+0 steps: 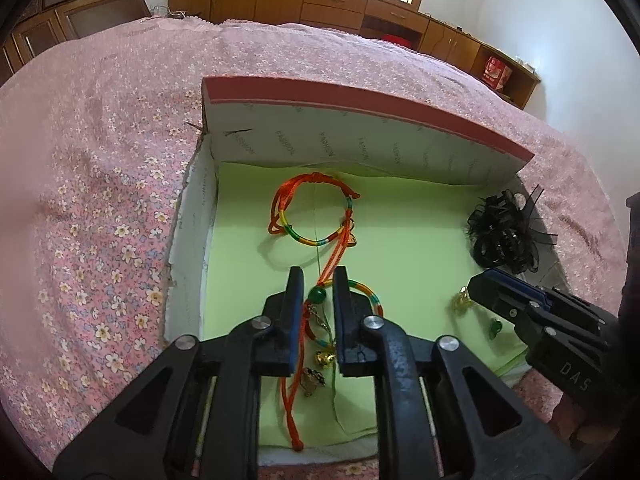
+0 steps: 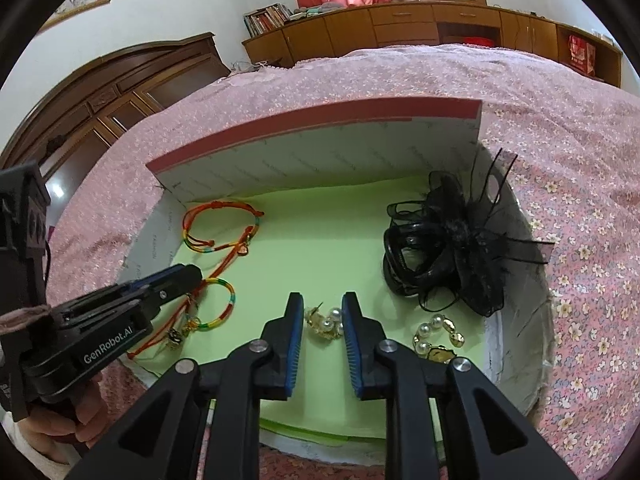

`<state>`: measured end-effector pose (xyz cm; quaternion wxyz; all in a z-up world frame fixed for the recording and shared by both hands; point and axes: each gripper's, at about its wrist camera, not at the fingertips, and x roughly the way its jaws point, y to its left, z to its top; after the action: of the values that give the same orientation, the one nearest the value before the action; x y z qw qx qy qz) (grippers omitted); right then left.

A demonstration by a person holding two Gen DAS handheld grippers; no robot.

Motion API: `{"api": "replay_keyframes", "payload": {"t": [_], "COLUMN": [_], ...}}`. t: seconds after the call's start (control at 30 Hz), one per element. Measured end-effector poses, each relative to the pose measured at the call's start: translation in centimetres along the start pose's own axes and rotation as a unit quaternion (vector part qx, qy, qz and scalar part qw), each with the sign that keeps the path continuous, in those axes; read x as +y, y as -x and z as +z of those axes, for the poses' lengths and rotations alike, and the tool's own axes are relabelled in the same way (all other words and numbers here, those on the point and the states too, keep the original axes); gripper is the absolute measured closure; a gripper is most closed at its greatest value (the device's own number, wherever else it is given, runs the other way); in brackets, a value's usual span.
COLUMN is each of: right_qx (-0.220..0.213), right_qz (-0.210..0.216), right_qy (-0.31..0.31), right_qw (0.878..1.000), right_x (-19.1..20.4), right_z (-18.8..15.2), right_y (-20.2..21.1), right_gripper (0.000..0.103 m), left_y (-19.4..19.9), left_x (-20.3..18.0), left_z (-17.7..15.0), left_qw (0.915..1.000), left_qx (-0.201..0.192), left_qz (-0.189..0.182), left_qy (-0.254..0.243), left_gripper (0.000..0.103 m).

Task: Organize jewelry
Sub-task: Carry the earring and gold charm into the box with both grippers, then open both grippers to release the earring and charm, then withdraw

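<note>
An open box with a green liner (image 1: pixel 404 240) (image 2: pixel 320 232) lies on the bed. My left gripper (image 1: pixel 318 276) is open, its jaws astride a red cord bracelet with a green bead (image 1: pixel 318 294) and gold charms; this bracelet shows in the right wrist view (image 2: pixel 218 304) too. A second red and rainbow bracelet (image 1: pixel 310 212) (image 2: pixel 220 228) lies further back. My right gripper (image 2: pixel 322 300) is open around a gold and pearl earring (image 2: pixel 326 322). A matching pearl earring (image 2: pixel 438 338) lies to its right. A black feather hair clip (image 1: pixel 502 236) (image 2: pixel 444 248) sits at the box's right.
The box's raised lid (image 1: pixel 360 120) (image 2: pixel 320 140) stands at the back. A pink floral bedspread (image 1: pixel 100 200) (image 2: pixel 580 240) surrounds the box. Wooden cabinets (image 1: pixel 320 4) line the far wall. A small green charm (image 1: pixel 496 326) lies by the right gripper's body.
</note>
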<state>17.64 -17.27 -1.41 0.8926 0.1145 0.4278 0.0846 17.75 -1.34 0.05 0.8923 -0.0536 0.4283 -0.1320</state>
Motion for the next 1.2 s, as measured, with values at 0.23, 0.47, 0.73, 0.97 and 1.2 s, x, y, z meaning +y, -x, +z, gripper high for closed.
{"api": "replay_keyframes", "payload": {"t": [0.23,0.47,0.73,0.97,1.2], "right_qx": [-0.031,-0.054,-0.069,-0.074,-0.065], "right_qz": [0.015,0.02,0.022,0.019,0.012], "right_qy": [0.003,0.006,0.005,0.0,-0.006], "right_qw": [0.999,0.998,0.997,0.997,0.998], "right_x": [0.4,0.9,0.9,0.7,0.3], "right_z": [0.6,0.2,-0.8,-2.0,-3.7], "right_y": [2.7,5.8,8.6,10.5,11.8], "right_gripper": [0.075,0.072,0.07,0.069,0.069], "left_y": [2.1,5.0,7.1,8.9,10.0], "left_x": [0.0,0.0,-0.4,-0.5,-0.7], "left_z": [-0.4,-1.1,-2.0,-3.5,-5.2], "left_qw": [0.9998,0.9993,0.9992,0.9993,0.9996], "left_qx": [-0.014,-0.027,-0.031,-0.028,-0.018], "left_qz": [-0.008,-0.02,-0.021,-0.019,-0.021], "left_qy": [0.009,0.017,0.014,0.013,0.011], "left_gripper": [0.084,0.081,0.081,0.081,0.081]}}
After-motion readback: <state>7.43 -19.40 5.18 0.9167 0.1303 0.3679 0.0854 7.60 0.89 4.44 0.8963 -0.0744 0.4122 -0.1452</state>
